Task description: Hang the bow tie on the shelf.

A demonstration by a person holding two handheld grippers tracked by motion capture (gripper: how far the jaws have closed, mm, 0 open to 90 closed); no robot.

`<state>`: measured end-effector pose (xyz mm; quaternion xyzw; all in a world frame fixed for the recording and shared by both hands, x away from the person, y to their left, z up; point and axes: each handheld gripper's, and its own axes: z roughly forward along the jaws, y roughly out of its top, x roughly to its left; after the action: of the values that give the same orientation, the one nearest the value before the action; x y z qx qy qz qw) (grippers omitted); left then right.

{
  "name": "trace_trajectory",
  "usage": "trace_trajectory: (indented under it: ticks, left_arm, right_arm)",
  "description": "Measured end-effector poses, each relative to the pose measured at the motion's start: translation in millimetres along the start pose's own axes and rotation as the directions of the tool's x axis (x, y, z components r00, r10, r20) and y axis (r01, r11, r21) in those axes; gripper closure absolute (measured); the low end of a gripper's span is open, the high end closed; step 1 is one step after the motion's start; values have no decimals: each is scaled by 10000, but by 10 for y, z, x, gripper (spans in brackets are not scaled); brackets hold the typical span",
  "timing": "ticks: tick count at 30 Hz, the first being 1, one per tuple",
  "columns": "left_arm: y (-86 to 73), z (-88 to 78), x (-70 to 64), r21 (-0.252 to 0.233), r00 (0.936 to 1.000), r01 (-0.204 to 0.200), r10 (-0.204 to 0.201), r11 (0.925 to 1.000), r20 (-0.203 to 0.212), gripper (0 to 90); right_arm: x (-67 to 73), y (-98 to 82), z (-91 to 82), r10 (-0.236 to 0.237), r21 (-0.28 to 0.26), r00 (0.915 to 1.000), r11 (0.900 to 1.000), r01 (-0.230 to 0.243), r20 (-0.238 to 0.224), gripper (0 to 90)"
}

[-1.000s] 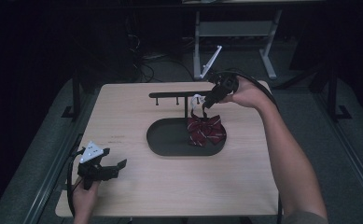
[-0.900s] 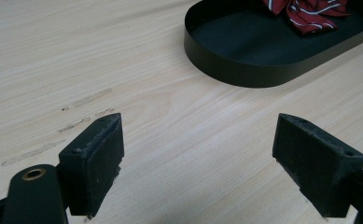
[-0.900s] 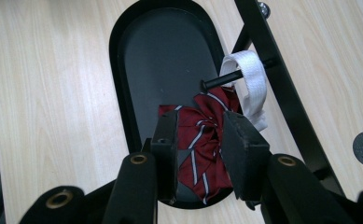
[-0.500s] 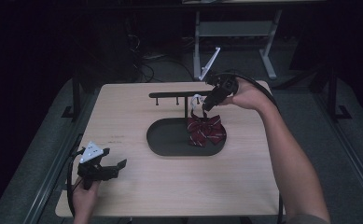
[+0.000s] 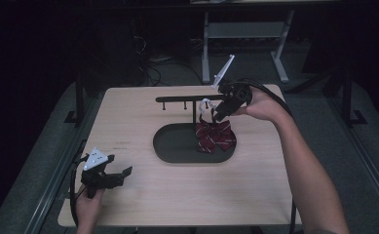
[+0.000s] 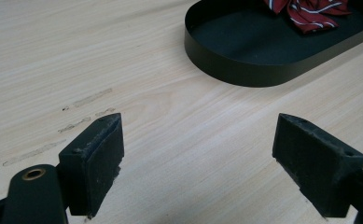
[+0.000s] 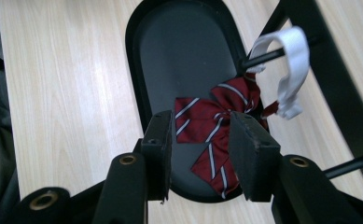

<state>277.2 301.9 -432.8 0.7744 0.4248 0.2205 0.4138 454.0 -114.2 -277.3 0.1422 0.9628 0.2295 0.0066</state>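
Note:
A dark red bow tie [image 5: 215, 136] with white stripes hangs by its white band [image 5: 206, 104] from a peg of the black stand [image 5: 182, 99], over the stand's oval tray [image 5: 172, 146]. My right gripper [image 5: 217, 116] hovers just above the tie, pointing down at it. In the right gripper view the bow tie [image 7: 212, 126] lies beyond the gap of the right gripper [image 7: 201, 119]. Its jaws have just been opening and the pads are clear of the cloth. The white band [image 7: 289, 56] loops over the peg. My left gripper [image 5: 121, 173] rests open at the table's near left corner.
The left gripper view looks across bare wood between the left gripper [image 6: 200, 123] jaws to the tray's wall [image 6: 244, 60] and the tie [image 6: 310, 9]. The stand's rail carries other short pegs [image 5: 165, 106]. Desk legs and cables stand on the floor behind the table.
The right hand has barely shifted by the peg, and the tie still hangs there. The left hand and its gripper have not moved.

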Motion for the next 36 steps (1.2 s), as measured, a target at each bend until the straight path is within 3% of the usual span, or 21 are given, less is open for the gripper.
trace_trajectory:
  ticks: [36]
  left_arm:
    - [-3,1,-3,76,10000,-55,55,10000,-41,163]
  right_arm:
    - [190,-486,34,172,-526,9995,9984,-185,-247,539]
